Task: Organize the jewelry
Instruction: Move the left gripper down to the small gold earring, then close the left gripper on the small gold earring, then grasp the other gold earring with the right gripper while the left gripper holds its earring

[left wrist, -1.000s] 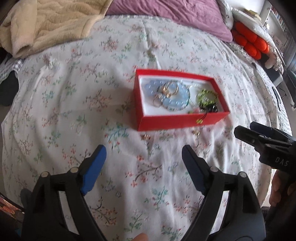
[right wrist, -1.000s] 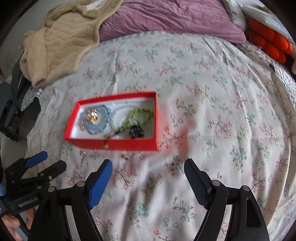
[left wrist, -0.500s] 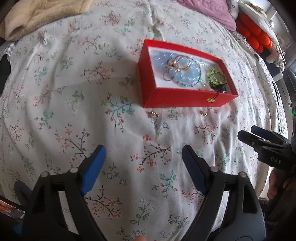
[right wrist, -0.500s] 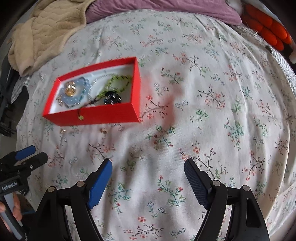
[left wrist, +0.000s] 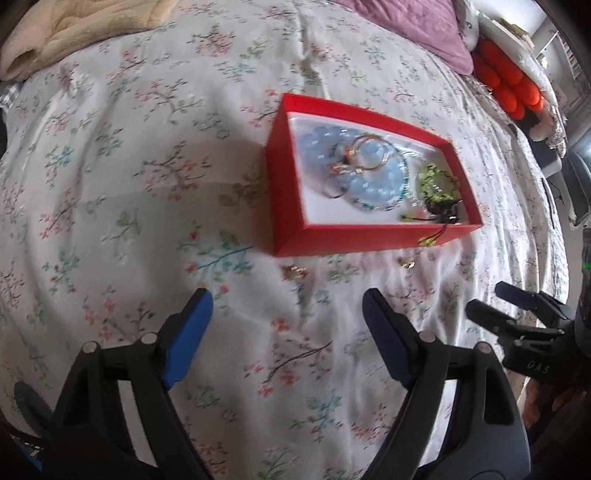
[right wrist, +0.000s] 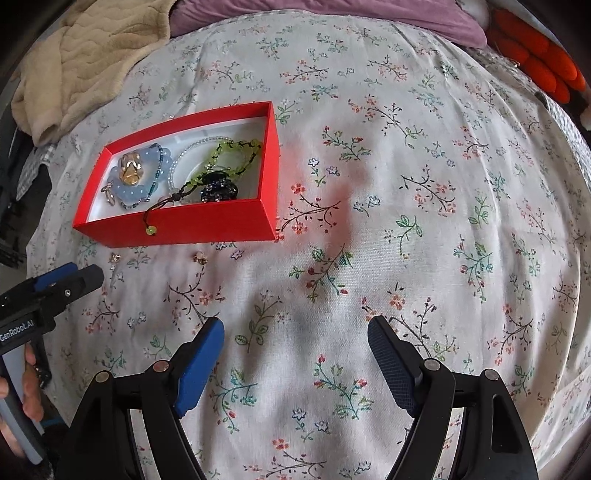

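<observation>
Both grippers have dropped closer to the bedspread (left wrist: pixel 110 177), and the left gripper (left wrist: pixel 284 314) has just narrowed its still-wide, empty jaws (nothing lies between them). The right gripper (right wrist: pixel 295 336) gapes wide, empty too. Just beyond the left jaws lie two loose earrings (left wrist: pixel 295 272), on the near side of the red box (left wrist: pixel 332 242), probably the next pickup, since the bracelets (right wrist: pixel 221 155) already sit inside.

Open red cardboard box (right wrist: pixel 207 225) sits on the floral bedsheet (right wrist: pixel 406 184), left of centre in the right wrist view. In the box: pale blue flower-shaped tray (right wrist: pixel 127 184) at left, green beaded bracelet (right wrist: pixel 229 155) at right, black hair claw (right wrist: pixel 218 192) before it. Two small gold earrings (right wrist: pixel 199 258) on the sheet just before the box. Beige blanket (right wrist: pixel 85 55) and purple pillow (right wrist: pixel 332 11) behind.
</observation>
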Demonstrator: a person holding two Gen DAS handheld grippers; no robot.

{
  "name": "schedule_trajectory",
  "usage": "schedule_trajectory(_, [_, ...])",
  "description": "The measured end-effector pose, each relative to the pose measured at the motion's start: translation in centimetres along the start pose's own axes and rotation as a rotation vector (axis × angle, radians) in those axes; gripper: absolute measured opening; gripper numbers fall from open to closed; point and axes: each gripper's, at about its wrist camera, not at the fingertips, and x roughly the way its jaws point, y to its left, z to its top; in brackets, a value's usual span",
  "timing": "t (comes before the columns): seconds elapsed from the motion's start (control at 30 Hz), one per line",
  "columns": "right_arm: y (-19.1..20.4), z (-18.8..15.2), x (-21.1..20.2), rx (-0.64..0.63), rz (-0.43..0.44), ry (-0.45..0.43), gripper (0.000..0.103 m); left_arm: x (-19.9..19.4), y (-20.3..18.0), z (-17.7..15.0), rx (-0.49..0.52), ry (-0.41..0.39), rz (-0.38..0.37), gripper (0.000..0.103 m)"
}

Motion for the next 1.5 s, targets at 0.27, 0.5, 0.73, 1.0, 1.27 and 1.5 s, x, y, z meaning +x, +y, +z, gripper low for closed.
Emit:
schedule_trajectory(0.27, [0.0, 0.3, 0.4, 0.002, -0.003, 0.008, 0.081, 1.5, -0.8, 1.0, -0.031, 0.016, -0.008, 0.040])
schedule_trajectory(0.5, [0.0, 0.4, 0.5, 0.002, -0.004, 0.010, 0.081, 2.8, -1.7, 1.2, -0.017, 0.028, 0.032, 0.029])
schedule_trajectory(0.73, [-0.1, 0.5, 0.8, 0.009, -0.008, 0.015, 0.081, 3.3, -2.1, 1.3, 0.003, 0.022, 0.102, 0.012])
schedule_trajectory(1.0, [0.6, 1.3, 1.1, 0.014, 0.005, 0.012, 0.081, 2.4, -1.4, 1.1, 0.001, 0.017, 0.067, 0.006])
schedule_trajectory(1.27, [2.5, 2.2, 2.2, 0.041, 0.078, 0.028, 0.081, 0.7, 0.0, 0.5, -0.004, -0.002, 0.045, 0.006])
schedule_trajectory(1.5, [4.5, 3.0, 3.3, 0.062, 0.116, 0.020, 0.081, 0.2, 0.4, 0.1, 0.009, 0.001, 0.058, 0.006])
